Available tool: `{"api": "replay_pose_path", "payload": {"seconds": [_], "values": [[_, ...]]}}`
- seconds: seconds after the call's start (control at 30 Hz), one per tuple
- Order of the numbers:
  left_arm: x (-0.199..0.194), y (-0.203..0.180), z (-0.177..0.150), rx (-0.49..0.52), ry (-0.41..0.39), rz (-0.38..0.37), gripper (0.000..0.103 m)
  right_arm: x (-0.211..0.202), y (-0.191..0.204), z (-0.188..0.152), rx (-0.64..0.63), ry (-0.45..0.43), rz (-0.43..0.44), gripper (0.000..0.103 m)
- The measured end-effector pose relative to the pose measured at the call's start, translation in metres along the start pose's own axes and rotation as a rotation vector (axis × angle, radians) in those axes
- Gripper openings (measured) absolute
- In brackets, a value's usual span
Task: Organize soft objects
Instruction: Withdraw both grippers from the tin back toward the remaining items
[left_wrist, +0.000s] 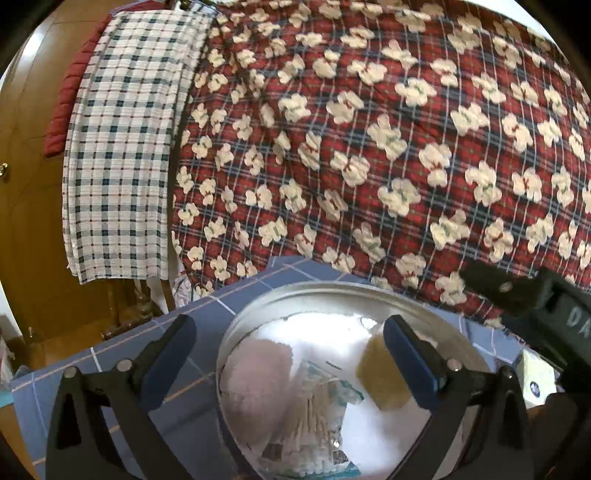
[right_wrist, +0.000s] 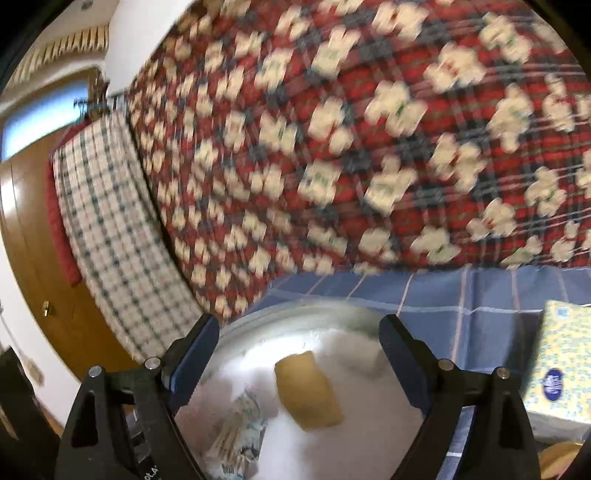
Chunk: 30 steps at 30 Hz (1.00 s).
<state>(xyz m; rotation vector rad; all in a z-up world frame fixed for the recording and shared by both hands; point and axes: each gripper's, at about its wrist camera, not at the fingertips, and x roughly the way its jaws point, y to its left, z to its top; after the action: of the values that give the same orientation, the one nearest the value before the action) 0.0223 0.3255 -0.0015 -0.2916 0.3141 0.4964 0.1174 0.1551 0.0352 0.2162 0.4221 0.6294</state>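
Blue-checked worktop (left_wrist: 192, 332) carries a metal bowl (left_wrist: 258, 301) already holding sponge (right_wrist: 308, 391), puff (left_wrist: 255, 380) and swabs (left_wrist: 314, 413); both tools (left_wrist: 288, 354) (right_wrist: 299, 354) gape empty above it; a tissue pack (right_wrist: 561, 354) remains right.

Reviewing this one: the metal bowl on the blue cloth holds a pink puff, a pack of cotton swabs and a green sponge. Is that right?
Not quite: the sponge is yellow, not green, as the right wrist view shows most clearly. The rest stands: the metal bowl sits on the blue cloth and holds a pink puff and a pack of cotton swabs.
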Motion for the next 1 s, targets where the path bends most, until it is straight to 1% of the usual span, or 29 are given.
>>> {"api": "replay_pose_path", "payload": {"seconds": [0.07, 0.13, 0.2, 0.3, 0.37, 0.43, 0.5, 0.57, 0.7, 0.77, 0.83, 0.9, 1.0], "values": [[-0.004, 0.003, 0.001, -0.014, -0.027, -0.002, 0.103, -0.016, 0.001, 0.002, -0.004, -0.078, -0.036, 0.09], [-0.009, 0.006, 0.003, -0.029, -0.062, 0.02, 0.103, -0.035, 0.002, 0.001, -0.017, -0.17, -0.13, 0.09], [-0.014, 0.013, 0.004, -0.053, -0.099, 0.064, 0.103, -0.05, 0.002, -0.005, -0.021, -0.241, -0.21, 0.09], [-0.017, 0.024, 0.004, -0.098, -0.13, 0.136, 0.103, -0.063, 0.0, -0.012, -0.03, -0.288, -0.28, 0.09], [-0.017, 0.03, 0.003, -0.122, -0.126, 0.146, 0.103, -0.066, -0.003, -0.015, -0.049, -0.271, -0.3, 0.09], [-0.016, 0.03, 0.002, -0.12, -0.122, 0.136, 0.103, -0.067, -0.006, -0.02, -0.069, -0.246, -0.316, 0.09], [-0.016, 0.024, 0.0, -0.091, -0.125, 0.129, 0.103, -0.069, -0.009, -0.026, -0.077, -0.233, -0.323, 0.09], [-0.018, 0.014, -0.002, -0.037, -0.134, 0.12, 0.103, -0.072, -0.011, -0.03, -0.088, -0.233, -0.324, 0.09], [-0.022, -0.007, -0.009, 0.053, -0.147, 0.068, 0.103, -0.078, -0.014, -0.04, -0.131, -0.231, -0.366, 0.09], [-0.024, -0.015, -0.012, 0.088, -0.156, 0.067, 0.103, -0.081, -0.018, -0.042, -0.131, -0.221, -0.385, 0.09], [-0.025, -0.022, -0.014, 0.126, -0.155, 0.066, 0.103, -0.086, -0.023, -0.044, -0.123, -0.215, -0.386, 0.09], [-0.026, -0.027, -0.014, 0.138, -0.153, 0.035, 0.103, -0.091, -0.025, -0.046, -0.129, -0.215, -0.394, 0.09], [-0.03, -0.028, -0.017, 0.123, -0.131, 0.01, 0.103, -0.098, -0.027, -0.05, -0.144, -0.199, -0.398, 0.09]]}}
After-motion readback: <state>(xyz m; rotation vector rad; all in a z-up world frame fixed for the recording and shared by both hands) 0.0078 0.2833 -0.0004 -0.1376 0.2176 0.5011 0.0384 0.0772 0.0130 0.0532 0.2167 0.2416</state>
